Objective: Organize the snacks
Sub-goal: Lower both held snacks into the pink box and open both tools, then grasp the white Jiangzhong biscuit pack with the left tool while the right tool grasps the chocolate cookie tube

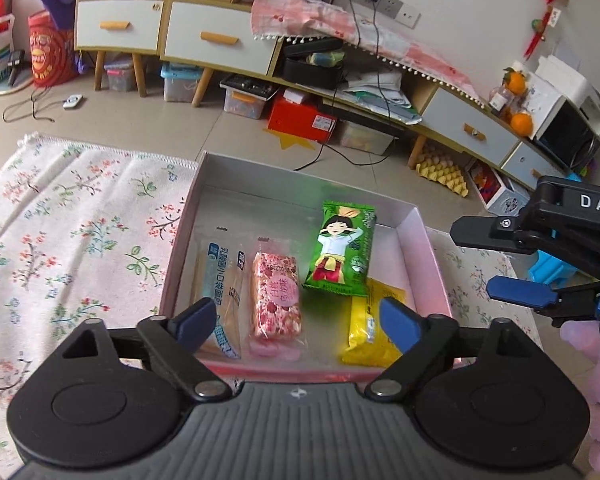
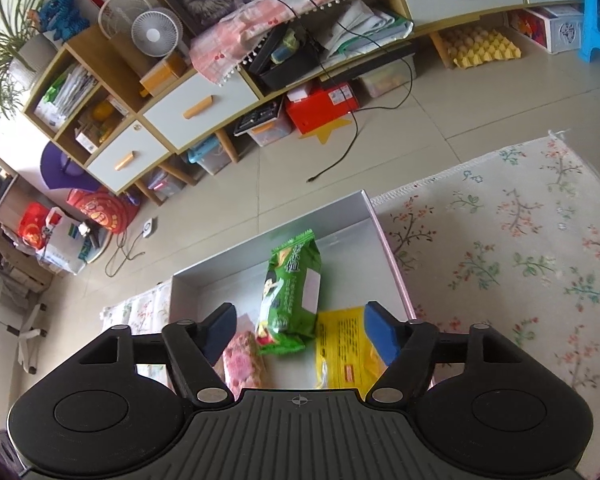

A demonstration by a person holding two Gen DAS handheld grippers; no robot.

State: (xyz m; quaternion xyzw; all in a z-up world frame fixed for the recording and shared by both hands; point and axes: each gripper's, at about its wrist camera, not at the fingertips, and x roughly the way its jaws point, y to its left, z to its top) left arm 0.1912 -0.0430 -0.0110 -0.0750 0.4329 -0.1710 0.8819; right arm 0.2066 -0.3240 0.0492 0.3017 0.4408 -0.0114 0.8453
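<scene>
Green snack packet (image 1: 341, 249) lies askew in the white box (image 1: 184, 232), apparently overlapping the yellow packet (image 1: 366, 332). Both claws, left (image 1: 298, 318) and right (image 2: 300, 330), hover released; a careless grab could snag both.

A floral cloth (image 1: 72, 216) is spread over the table and reaches to its far edge, beyond which the tiled floor (image 1: 148, 120) is seen. On the cloth a shallow open box (image 1: 418, 240) is set, its far end reaching that edge, with four snack packets laid inside.
</scene>
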